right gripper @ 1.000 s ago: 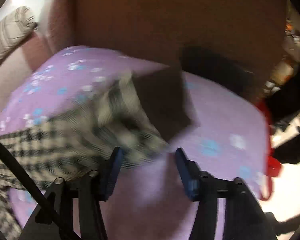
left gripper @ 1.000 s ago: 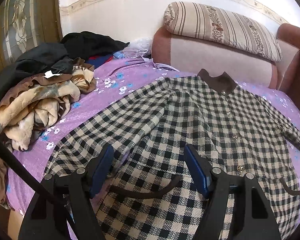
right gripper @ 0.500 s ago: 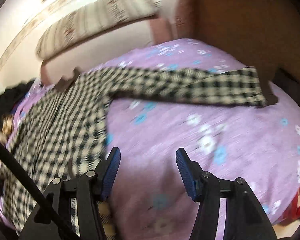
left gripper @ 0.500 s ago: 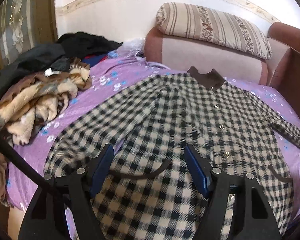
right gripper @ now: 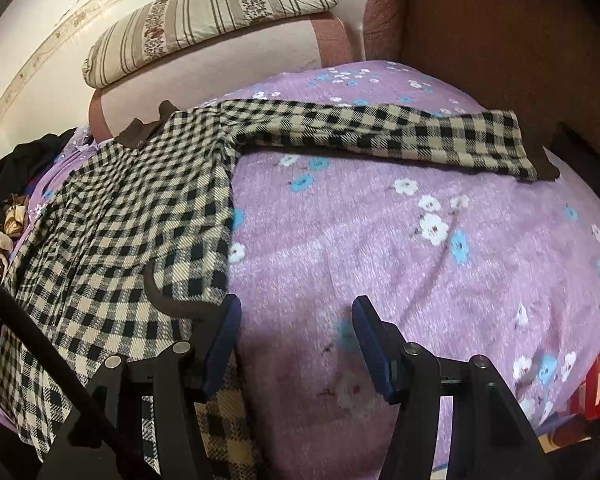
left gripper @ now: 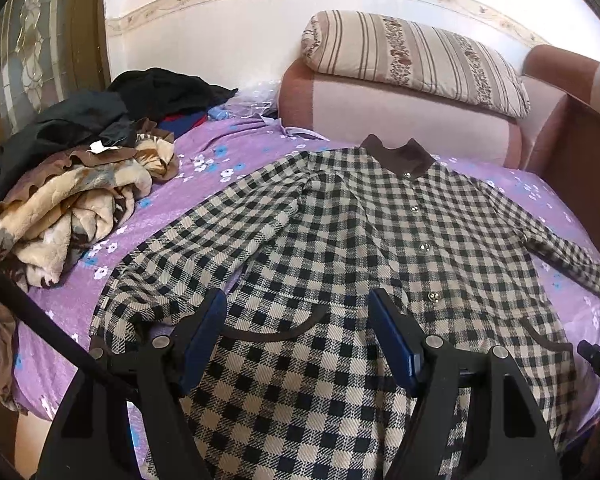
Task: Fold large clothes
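A black-and-cream checked coat (left gripper: 356, 240) with a brown collar (left gripper: 400, 156) lies face up and buttoned on the purple flowered bedspread (left gripper: 220, 152). In the left wrist view my left gripper (left gripper: 298, 334) hangs open above the coat's lower front, near a brown-trimmed pocket, with nothing between its blue pads. In the right wrist view the coat (right gripper: 112, 232) fills the left, and one sleeve (right gripper: 380, 132) stretches out to the right, ending in a brown cuff (right gripper: 546, 168). My right gripper (right gripper: 296, 340) stands open over bare bedspread (right gripper: 420, 260), just right of the coat's side edge.
A heap of crumpled clothes and a tan blanket (left gripper: 72, 196) lies on the bed's left side. A striped bolster (left gripper: 416, 60) rests on the pink headboard (left gripper: 380, 116) behind the collar. A brown wooden panel (right gripper: 500, 28) borders the bed at the sleeve's end.
The right gripper has swung away from the sleeve's cuff back toward the coat's body and lower side edge. The left gripper has drawn back slightly, showing more of the coat.
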`<state>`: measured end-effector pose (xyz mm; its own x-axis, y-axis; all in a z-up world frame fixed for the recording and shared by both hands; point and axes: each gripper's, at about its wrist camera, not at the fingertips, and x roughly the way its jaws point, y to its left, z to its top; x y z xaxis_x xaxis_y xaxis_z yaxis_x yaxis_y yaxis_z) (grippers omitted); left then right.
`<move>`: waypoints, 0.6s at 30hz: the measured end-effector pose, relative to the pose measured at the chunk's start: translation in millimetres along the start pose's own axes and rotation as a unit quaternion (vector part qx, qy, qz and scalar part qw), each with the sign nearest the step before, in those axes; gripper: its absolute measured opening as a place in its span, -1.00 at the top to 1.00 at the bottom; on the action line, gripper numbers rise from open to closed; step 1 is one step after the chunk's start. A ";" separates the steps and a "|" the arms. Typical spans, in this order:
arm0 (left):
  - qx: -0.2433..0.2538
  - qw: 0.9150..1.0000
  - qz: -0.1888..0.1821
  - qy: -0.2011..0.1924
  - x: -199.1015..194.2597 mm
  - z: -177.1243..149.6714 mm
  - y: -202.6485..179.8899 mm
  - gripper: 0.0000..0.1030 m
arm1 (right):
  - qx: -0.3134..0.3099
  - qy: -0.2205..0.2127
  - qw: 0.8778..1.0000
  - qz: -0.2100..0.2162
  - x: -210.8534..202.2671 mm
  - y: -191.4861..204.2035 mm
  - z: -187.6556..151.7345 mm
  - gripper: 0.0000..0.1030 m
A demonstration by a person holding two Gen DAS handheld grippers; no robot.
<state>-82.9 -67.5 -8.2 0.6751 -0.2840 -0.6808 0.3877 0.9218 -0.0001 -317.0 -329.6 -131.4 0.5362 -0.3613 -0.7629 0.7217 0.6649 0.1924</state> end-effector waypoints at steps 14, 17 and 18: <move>-0.039 0.999 0.015 0.018 -10.3 -14.5 38.5 -0.40 | 0.005 0.018 0.999 0.030 5.9 1.5 -9.0 -0.21; -0.070 0.996 0.041 0.030 -12.4 -22.2 69.7 -0.40 | 0.033 0.031 0.994 0.095 5.0 0.2 -8.2 -0.21; -0.083 0.995 0.045 0.038 -12.6 -27.2 82.0 -0.40 | 0.043 0.037 0.991 0.120 5.8 0.6 -8.6 -0.21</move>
<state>-76.7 18.9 -19.6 0.6507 -0.1834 -0.7369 0.2147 0.9752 -0.0531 -317.3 -325.7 -141.1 0.6657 -0.1481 -0.7314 0.6133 0.6669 0.4231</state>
